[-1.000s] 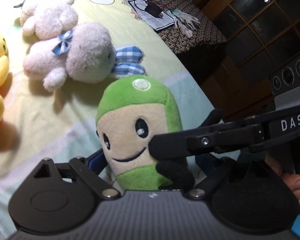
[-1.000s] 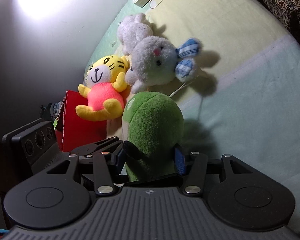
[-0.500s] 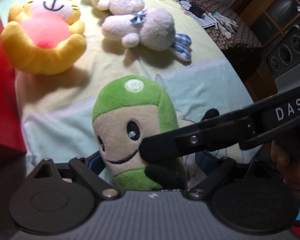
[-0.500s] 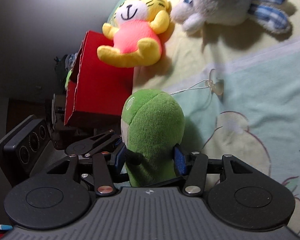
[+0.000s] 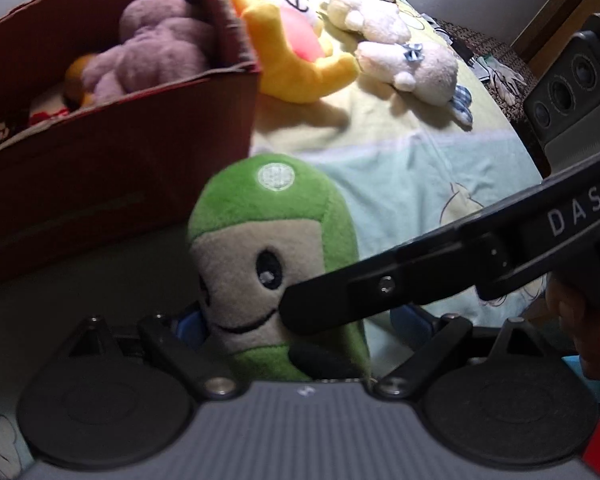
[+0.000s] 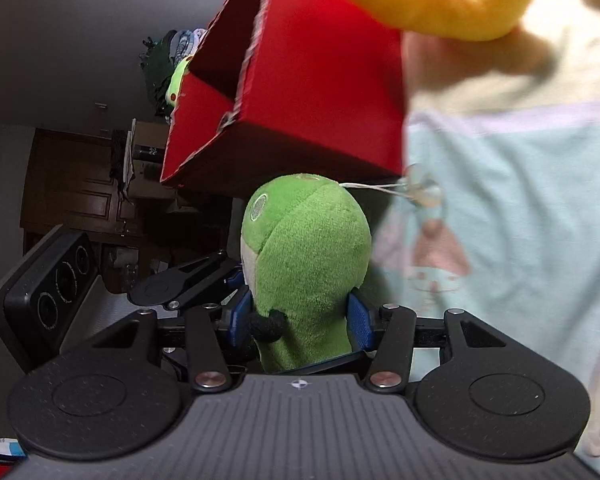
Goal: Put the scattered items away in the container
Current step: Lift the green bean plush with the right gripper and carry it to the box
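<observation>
Your green toy (image 5: 274,216) is short, fuzzy plush with a stitched face. Behind it, the red box (image 5: 112,160) looks like matt corrugated cardboard with rough cut edges. Beside the box, the bed sheet (image 5: 416,176) is soft printed cloth. Each hand-held gripper (image 6: 300,320) is matt black plastic with shiny metal pivot pins.
</observation>
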A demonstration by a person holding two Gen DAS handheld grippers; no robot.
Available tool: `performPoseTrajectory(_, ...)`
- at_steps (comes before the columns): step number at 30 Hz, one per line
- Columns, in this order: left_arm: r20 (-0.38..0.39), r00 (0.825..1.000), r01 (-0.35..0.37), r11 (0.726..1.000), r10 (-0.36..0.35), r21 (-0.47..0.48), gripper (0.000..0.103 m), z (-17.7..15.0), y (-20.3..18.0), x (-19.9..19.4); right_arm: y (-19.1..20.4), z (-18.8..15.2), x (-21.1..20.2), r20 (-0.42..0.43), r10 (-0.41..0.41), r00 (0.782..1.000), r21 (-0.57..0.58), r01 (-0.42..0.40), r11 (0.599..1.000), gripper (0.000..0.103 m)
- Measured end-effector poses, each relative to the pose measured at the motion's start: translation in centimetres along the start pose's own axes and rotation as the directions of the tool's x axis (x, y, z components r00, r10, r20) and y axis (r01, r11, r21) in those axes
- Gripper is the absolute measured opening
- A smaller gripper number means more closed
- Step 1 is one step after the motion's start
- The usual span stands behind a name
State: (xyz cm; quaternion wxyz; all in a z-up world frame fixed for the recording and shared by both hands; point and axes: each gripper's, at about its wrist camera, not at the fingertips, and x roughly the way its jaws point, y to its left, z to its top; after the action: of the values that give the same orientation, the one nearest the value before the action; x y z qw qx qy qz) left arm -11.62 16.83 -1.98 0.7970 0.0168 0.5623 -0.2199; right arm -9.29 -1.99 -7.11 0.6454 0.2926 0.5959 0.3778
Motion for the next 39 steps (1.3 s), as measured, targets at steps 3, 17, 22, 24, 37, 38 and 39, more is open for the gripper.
performPoseTrajectory(3,0.010,1.000,0.001,1.000,-0.001,0.010,0.092,-1.0,2.5,-1.6,2.2,-0.3,2.4,-0.002,-0.008,1.000,-0.012,0.007,1.000,0.053)
performPoseTrajectory(17,0.148,0.988,-0.042,0.999,0.040,0.015,0.092,-4.3,12.1,-10.6,11.1,0.3,11.3,0.045,0.044,0.998,-0.152,-0.037,0.988,0.053)
performPoseTrajectory(22,0.224,0.974,-0.050,0.998,0.039,0.045,0.092,-3.9,13.6,-13.5,14.2,0.5,11.8,0.111,0.062,0.992,-0.205,-0.038,0.978,0.053)
performPoseTrajectory(24,0.259,0.965,-0.056,0.996,0.037,0.068,0.092,-3.4,13.9,-14.4,15.3,0.5,12.0,0.143,0.072,0.987,-0.220,-0.039,0.975,0.054)
performPoseTrajectory(37,0.401,0.916,-0.028,0.996,-0.007,0.081,0.093,3.8,14.6,-15.8,18.3,5.3,8.8,0.348,0.053,0.936,-0.288,0.053,0.956,0.054)
performPoseTrajectory(38,0.403,0.915,-0.024,0.997,-0.009,0.078,0.095,4.4,14.7,-15.5,18.3,5.6,8.7,0.358,0.049,0.932,-0.294,0.063,0.954,0.054)
performPoseTrajectory(39,0.401,0.916,-0.020,0.997,-0.012,0.075,0.096,5.0,14.7,-15.1,18.2,6.0,8.7,0.367,0.045,0.929,-0.295,0.071,0.953,0.054)
